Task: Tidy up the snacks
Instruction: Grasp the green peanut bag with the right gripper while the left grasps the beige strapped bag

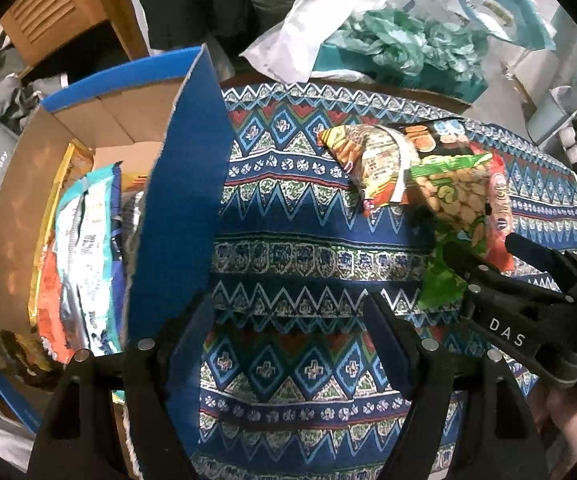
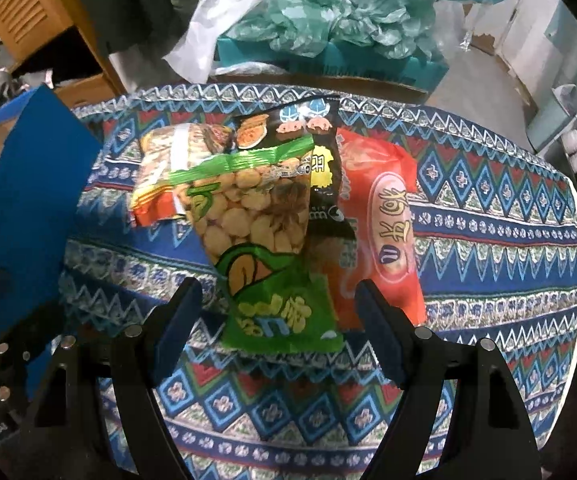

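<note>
A pile of snack bags lies on the patterned tablecloth: a green bag of broad beans on top, a red-orange bag, a black bag and a yellow-orange bag. My right gripper is open with its jaws on either side of the green bag's near end. The green bag also shows in the left wrist view. My left gripper is open over the cloth, its left finger by the blue flap of a cardboard box holding several snack bags.
Behind the table lie a white plastic bag, crumpled green plastic and a teal box. A wooden cabinet stands at the far left. The right gripper's body shows in the left wrist view.
</note>
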